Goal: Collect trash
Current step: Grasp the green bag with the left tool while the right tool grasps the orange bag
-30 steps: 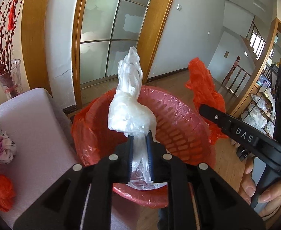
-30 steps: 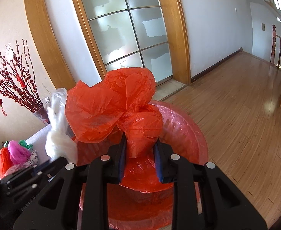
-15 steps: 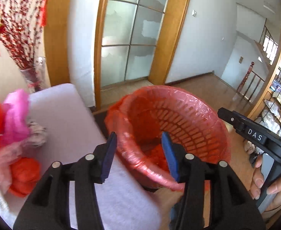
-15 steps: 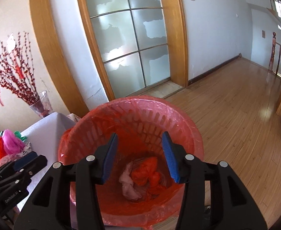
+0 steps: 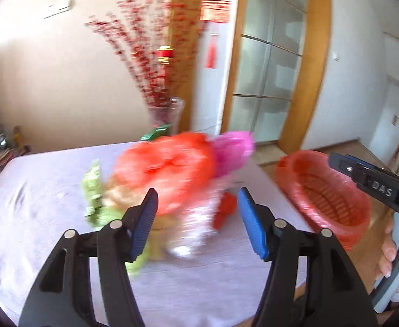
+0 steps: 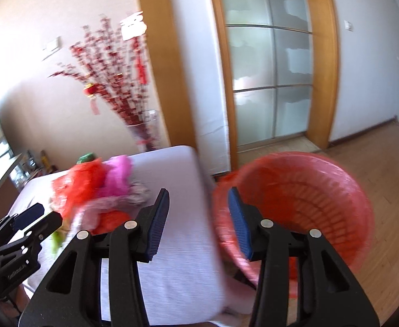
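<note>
Two empty tools, jaws apart: my left gripper (image 5: 196,218) faces the trash pile (image 5: 169,174); blurred, so I would pinch one loose bag, right gripper (image 6: 198,218) by the basket (image 6: 308,190).

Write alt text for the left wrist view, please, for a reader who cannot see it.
The open, empty left gripper points at a blurred pile of trash (orange, pink and green bags and wrappers) on a white-covered table. A red-lined basket stands beyond the table's right edge, with the right gripper above it.
</note>
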Demonstrator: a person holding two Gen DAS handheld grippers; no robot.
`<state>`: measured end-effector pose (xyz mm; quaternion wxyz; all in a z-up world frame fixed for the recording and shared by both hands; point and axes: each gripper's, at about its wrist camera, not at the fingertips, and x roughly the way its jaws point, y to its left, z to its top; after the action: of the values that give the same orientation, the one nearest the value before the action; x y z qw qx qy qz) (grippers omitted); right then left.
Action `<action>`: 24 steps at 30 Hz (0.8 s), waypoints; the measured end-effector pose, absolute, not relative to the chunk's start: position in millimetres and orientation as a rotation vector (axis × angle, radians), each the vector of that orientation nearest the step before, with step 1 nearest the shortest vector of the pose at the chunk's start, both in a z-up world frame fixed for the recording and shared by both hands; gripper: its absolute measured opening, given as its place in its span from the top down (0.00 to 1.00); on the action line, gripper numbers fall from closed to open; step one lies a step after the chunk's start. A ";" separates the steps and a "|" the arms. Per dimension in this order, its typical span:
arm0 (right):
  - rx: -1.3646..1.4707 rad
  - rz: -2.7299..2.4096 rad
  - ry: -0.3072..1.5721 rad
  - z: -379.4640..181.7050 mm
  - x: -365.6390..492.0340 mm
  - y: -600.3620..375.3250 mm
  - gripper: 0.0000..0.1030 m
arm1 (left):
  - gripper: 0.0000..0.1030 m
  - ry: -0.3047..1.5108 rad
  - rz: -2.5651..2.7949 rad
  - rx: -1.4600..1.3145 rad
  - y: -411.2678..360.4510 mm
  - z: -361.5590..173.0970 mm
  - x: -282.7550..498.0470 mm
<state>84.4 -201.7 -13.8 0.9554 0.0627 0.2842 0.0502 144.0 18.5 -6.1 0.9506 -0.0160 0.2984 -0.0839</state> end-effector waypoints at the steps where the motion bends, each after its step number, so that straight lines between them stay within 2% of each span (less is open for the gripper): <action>1: 0.120 0.122 0.579 -13.0 87.0 -189.3 0.57 | 0.42 0.610 -0.136 -0.042 32.2 -6.3 144.1; 10: 0.078 0.273 0.619 -13.0 119.2 -95.2 0.58 | 0.42 0.647 0.025 -0.118 117.6 -10.6 149.7; 19: 0.039 0.283 0.685 -27.9 136.7 -61.9 0.58 | 0.42 0.654 0.059 -0.155 153.1 -16.5 147.7; 21: 0.019 0.283 0.710 -34.1 141.0 -56.4 0.70 | 0.42 0.659 0.059 -0.161 153.6 -18.8 148.4; 22: 0.016 0.286 0.727 -37.7 142.2 -56.6 0.72 | 0.42 0.662 0.059 -0.162 154.2 -19.3 149.2; 24: 0.020 0.294 0.746 -42.5 142.8 -58.1 0.88 | 0.42 0.666 0.059 -0.165 153.3 -21.6 149.8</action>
<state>142.8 -58.1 -42.5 0.9206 0.0097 0.3633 0.1431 149.8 153.3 -21.6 0.9413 -0.0809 0.3264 0.0287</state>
